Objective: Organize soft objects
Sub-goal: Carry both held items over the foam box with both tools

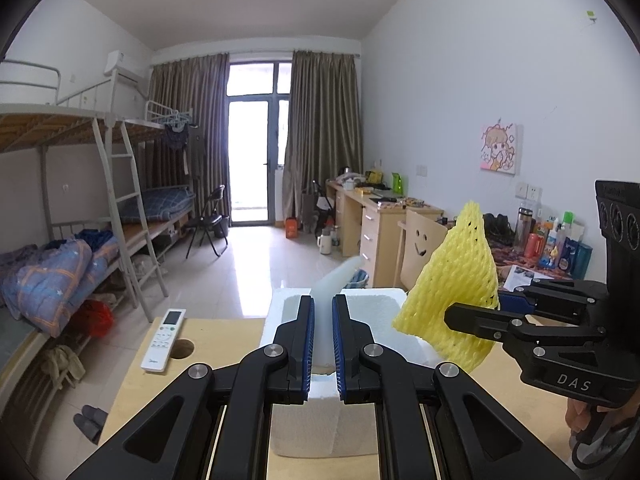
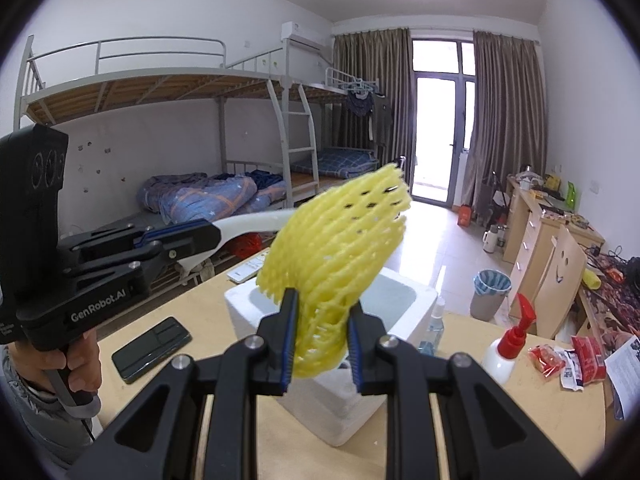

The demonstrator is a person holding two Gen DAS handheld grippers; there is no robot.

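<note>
My left gripper [image 1: 323, 344] is shut on a white foam sheet [image 1: 334, 280] that sticks up and forward above the white styrofoam box [image 1: 384, 296]. It also shows in the right wrist view [image 2: 208, 236], holding the white foam sheet [image 2: 256, 220] at the left. My right gripper [image 2: 322, 344] is shut on a yellow foam net sleeve [image 2: 340, 240], held above the styrofoam box [image 2: 416, 304]. In the left wrist view the right gripper [image 1: 472, 320] grips the yellow net [image 1: 456, 280] at the right of the box.
A wooden table [image 1: 224, 332] carries a white remote [image 1: 164, 340]. In the right wrist view it holds a black phone [image 2: 152, 344], a clear bottle [image 2: 434, 328], a white pump bottle with red top [image 2: 506, 344] and red snack packets [image 2: 568, 360]. Bunk beds [image 2: 160, 120] stand behind.
</note>
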